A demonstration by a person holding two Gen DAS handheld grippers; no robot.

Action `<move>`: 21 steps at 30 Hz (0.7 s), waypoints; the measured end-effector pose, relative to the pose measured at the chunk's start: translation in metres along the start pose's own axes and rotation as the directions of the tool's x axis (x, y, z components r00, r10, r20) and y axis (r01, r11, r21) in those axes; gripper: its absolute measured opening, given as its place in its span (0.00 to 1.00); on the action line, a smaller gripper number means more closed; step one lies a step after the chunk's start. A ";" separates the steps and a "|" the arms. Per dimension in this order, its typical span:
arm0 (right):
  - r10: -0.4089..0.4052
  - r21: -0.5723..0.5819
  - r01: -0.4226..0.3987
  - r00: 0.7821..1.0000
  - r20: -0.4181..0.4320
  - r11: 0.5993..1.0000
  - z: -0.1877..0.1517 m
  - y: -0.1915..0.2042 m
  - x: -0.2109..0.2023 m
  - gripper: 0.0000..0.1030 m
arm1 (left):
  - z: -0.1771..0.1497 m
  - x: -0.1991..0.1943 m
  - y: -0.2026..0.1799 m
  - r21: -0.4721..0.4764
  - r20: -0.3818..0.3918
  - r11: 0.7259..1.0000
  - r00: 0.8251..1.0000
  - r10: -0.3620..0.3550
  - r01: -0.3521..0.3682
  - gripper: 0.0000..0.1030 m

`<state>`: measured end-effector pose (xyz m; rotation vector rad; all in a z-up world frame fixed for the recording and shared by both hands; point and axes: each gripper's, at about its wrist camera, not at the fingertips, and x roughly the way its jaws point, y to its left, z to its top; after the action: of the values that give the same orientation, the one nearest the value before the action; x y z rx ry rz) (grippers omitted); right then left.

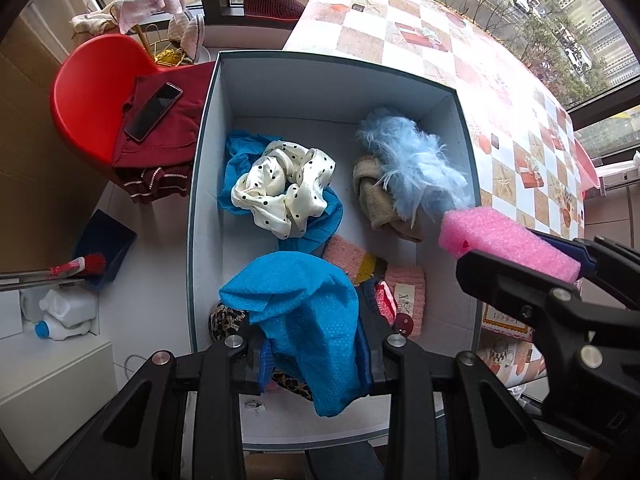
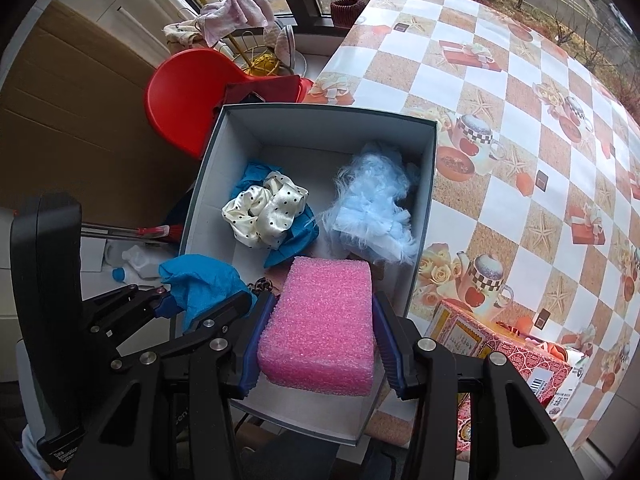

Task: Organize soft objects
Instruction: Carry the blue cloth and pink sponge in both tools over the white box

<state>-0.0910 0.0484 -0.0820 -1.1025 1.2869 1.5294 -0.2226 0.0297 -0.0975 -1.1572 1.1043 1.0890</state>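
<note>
A grey open box (image 1: 208, 128) (image 2: 202, 184) sits below both grippers. My left gripper (image 1: 316, 364) is shut on a blue textured cloth (image 1: 308, 320) that hangs over the box's near end; the same cloth (image 2: 200, 284) shows at the left in the right wrist view. My right gripper (image 2: 320, 340) is shut on a pink foam block (image 2: 324, 320), which juts over the box's right wall (image 1: 508, 244). Inside lie a cream polka-dot scarf (image 1: 280, 188) (image 2: 264, 212) on blue cloth, a light blue feathery piece (image 1: 416, 160) (image 2: 372, 212), a beige knit (image 1: 372, 196) and pink knit socks (image 1: 404, 288).
A table with a checked tablecloth (image 2: 520, 152) stands right of the box, with a patterned pink carton (image 2: 504, 360) near its front edge. To the left are a red chair (image 1: 84, 96) with folded dark red clothes and a phone (image 1: 154, 110), a brush (image 1: 80, 266) and white bottles (image 1: 60, 312).
</note>
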 end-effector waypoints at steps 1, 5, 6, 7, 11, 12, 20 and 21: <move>0.001 0.001 -0.001 1.000 -0.002 1.000 0.000 0.000 0.001 0.49 | 0.000 0.001 0.000 0.001 -0.003 1.000 1.000 0.001 -0.001 0.34; 0.003 0.002 -0.003 1.000 -0.007 1.000 0.000 -0.001 0.004 0.49 | 0.000 0.004 -0.002 0.002 -0.011 1.000 1.000 0.007 -0.007 0.34; 0.003 0.002 -0.003 1.000 -0.008 1.000 0.001 -0.001 0.005 0.49 | 0.000 0.004 -0.002 0.002 -0.012 1.000 1.000 0.009 -0.009 0.34; 0.002 0.001 -0.002 1.000 -0.009 1.000 0.001 -0.001 0.006 0.49 | 0.001 0.005 -0.002 0.001 -0.013 1.000 1.000 0.011 -0.011 0.34; -0.005 -0.001 0.005 1.000 -0.010 1.000 0.005 -0.001 0.010 0.49 | 0.005 0.008 -0.001 -0.005 -0.016 1.000 1.000 0.024 -0.024 0.34; -0.007 0.000 0.007 1.000 -0.010 1.000 0.007 -0.001 0.011 0.49 | 0.006 0.010 0.000 -0.007 -0.018 1.000 1.000 0.025 -0.026 0.34; -0.023 0.000 0.023 1.000 -0.022 1.000 0.013 -0.003 0.023 0.49 | 0.012 0.018 -0.002 -0.008 -0.036 0.999 0.999 0.034 -0.034 0.34; -0.023 0.001 0.023 0.999 -0.025 1.000 0.014 -0.003 0.025 0.49 | 0.011 0.019 -0.002 -0.007 -0.039 0.999 0.999 0.033 -0.034 0.34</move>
<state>-0.0966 0.0636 -0.1055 -1.1353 1.2873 1.5025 -0.2170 0.0421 -0.1151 -1.1736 1.1541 1.1016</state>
